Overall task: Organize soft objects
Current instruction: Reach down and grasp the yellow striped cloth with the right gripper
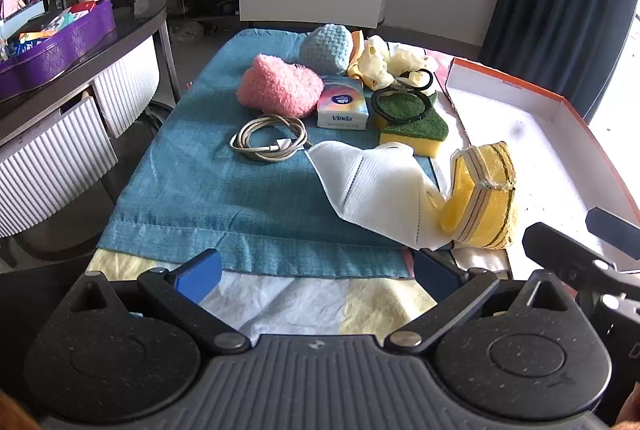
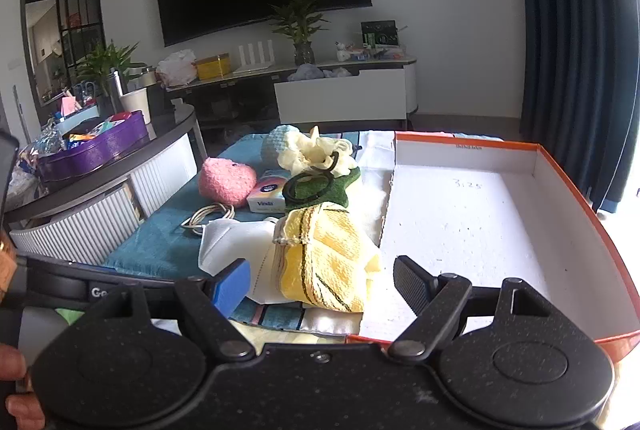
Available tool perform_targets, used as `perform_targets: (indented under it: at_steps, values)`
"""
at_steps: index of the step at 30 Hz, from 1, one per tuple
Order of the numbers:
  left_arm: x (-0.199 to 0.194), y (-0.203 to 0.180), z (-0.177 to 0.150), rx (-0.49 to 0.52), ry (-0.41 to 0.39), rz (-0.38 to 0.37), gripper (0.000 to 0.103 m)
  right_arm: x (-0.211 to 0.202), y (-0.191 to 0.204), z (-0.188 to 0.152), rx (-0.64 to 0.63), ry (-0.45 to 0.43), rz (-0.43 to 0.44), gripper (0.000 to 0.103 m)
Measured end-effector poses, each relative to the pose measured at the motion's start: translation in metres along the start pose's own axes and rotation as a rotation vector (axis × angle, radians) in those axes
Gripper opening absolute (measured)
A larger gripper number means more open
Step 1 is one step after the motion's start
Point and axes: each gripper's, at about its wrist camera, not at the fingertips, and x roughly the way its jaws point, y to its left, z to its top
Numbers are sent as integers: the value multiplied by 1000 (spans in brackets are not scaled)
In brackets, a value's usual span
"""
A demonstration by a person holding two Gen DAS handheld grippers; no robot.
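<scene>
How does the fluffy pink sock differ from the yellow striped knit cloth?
The fluffy pink sock is plain pink and fuzzy; the yellow striped knit cloth is yellow with dark stripes and a flatter knit. The sock lies low on the teal towel mid-table; the cloth stands bunched up beside the orange-rimmed box, overlapping the white face mask. Neither is gripped.
</scene>
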Motion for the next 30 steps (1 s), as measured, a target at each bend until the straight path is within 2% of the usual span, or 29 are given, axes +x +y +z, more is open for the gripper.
perform_targets:
  at_steps: [30]
  values:
    - [7,4,1,-13,14,12,103,18,1,2,1,43,-15,92]
